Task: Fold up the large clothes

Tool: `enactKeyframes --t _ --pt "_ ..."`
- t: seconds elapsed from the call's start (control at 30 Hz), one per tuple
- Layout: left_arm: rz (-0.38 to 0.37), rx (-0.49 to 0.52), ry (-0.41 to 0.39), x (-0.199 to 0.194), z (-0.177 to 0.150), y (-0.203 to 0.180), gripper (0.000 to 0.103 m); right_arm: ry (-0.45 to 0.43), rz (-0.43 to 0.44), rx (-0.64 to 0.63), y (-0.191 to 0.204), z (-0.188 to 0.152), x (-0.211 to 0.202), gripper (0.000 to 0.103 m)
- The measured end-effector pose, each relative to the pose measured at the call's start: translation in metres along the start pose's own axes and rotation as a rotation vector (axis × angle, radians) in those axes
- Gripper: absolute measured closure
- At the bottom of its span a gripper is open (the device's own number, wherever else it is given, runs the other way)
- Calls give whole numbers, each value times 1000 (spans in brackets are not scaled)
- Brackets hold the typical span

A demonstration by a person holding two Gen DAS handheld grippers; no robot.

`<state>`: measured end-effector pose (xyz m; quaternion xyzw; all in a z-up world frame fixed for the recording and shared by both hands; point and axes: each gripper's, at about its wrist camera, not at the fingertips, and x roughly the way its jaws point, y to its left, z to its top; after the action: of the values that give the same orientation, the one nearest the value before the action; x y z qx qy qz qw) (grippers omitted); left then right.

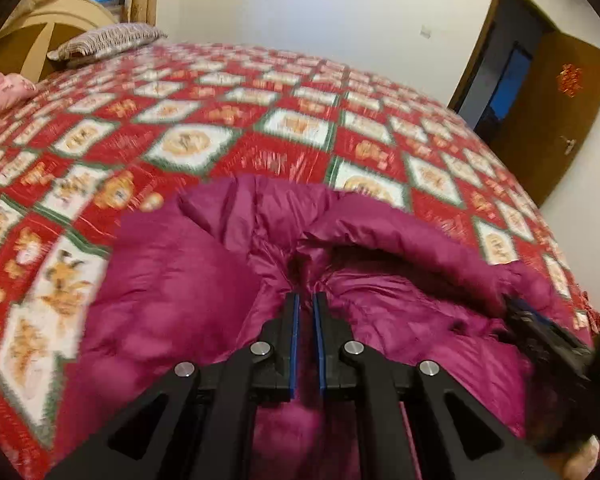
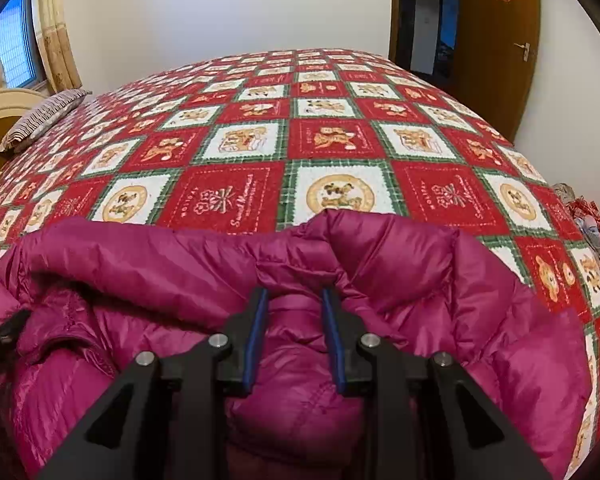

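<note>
Left hand-held gripper (image 1: 305,300) pinched on shiny magenta puffer jacket (image 1: 172,300); right hand-held gripper (image 2: 293,294) clamping a fold of it, on red patchwork bedspread (image 2: 340,120) reading "Sweet Memories".

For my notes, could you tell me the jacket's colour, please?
Magenta jacket, clearest in right wrist view.

A home bedroom: a wide bed (image 2: 300,128) under a red, white and green patchwork quilt, with a striped pillow (image 2: 40,120) at its head beside a cream headboard (image 2: 4,112). Behind the pillow hang curtains (image 2: 58,32) at a window (image 2: 14,44); past the bed's foot stands a wooden door (image 2: 500,40) bearing a red paper ornament.
</note>
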<state>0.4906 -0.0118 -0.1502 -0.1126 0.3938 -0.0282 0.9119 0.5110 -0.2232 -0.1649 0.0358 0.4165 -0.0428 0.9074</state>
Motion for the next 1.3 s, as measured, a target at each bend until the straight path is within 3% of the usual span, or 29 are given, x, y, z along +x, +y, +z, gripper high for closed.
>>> enactKeyframes --t 0.17,0.3,0.43,0.5,0.73,0.97,1.03,1.1,1.13,1.2,1.3 --pt "-9 82 -98 -19 43 -34 96 -9 11 8 -2 -1 0 73" --pt "32 163 -21 21 67 -66 96 -11 29 21 -2 4 0 73" --pt "84 194 102 76 38 -62 96 -16 53 36 -5 2 0 72" --pt "63 197 61 78 26 -58 96 -18 70 46 -7 2 0 72" --pt "124 251 53 83 24 -66 96 -15 79 51 -7 2 1 71" --pt "113 245 51 85 25 -67 96 -7 49 29 -4 4 2 71" --pt "98 272 74 76 26 -68 96 8 29 12 -2 5 -1 71" --pt "35 274 63 48 27 -59 96 13 25 -2 -2 4 -14 65" --pt "-5 266 46 33 28 -54 96 -15 36 6 -5 0 -29 60" --pt "-93 266 3 -9 24 -37 96 -80 53 33 -13 -10 -62 40" --pt "-140 285 -23 -59 11 -17 96 -131 80 42 -25 -29 -112 37"
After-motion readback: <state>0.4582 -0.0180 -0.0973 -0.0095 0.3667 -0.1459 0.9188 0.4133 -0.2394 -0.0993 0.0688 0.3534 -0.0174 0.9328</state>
